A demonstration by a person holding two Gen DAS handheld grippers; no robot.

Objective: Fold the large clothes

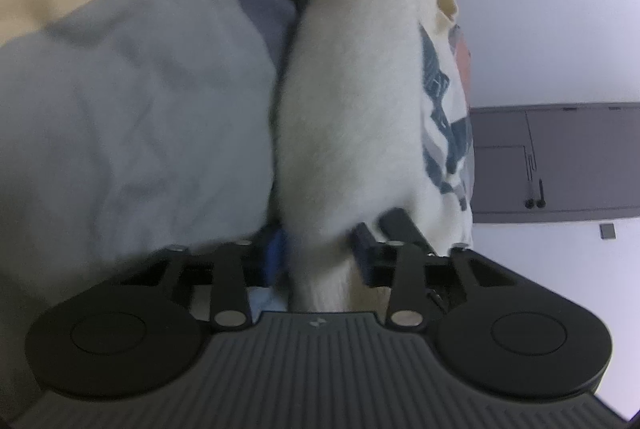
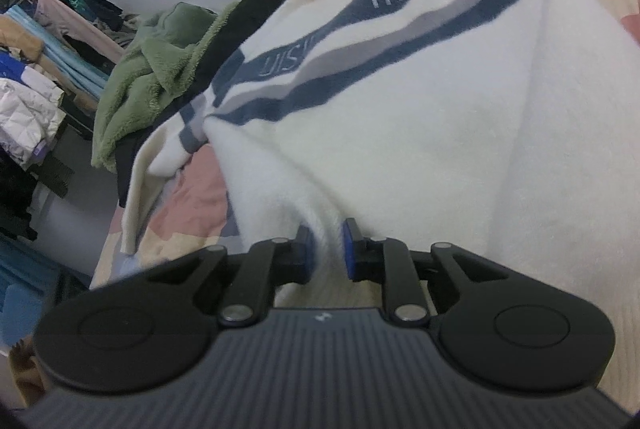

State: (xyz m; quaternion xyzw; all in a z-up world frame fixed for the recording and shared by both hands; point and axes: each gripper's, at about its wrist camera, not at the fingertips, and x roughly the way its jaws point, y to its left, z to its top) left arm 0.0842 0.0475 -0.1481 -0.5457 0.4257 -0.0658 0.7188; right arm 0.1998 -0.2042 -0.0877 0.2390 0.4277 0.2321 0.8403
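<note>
In the left wrist view, the left gripper pinches a thick bunch of the cream sweater between its fingers; the fabric rises straight away from the jaws in a taut column, which suggests the garment is being lifted by this edge so that it hangs free for a fold. Only the right finger shows plainly; the left one is mostly buried under cloth, with a sliver of blue pad beside the fabric. To the left, the patchwork bedcover in grey, yellow and pink fills the frame, blurred. A grey door stands against the white wall at right. Which part of the sweater is gripped cannot be told here.

In the right wrist view, the right gripper pinches a ridge of the same sweater between its blue pads, the jaws narrowly apart with cloth squeezed between them. Folds radiate from the grip toward the striped chest band, so the cloth is under tension, probably to keep it spread between both grippers. The sweater drapes over the bedcover, whose pink and yellow patches peek out near the bed's left edge. Beyond the collar lie a green fleece and a dark garment, and a cluttered clothes rack stands at far left. The sweater's hem and sleeves are out of frame or hidden.
</note>
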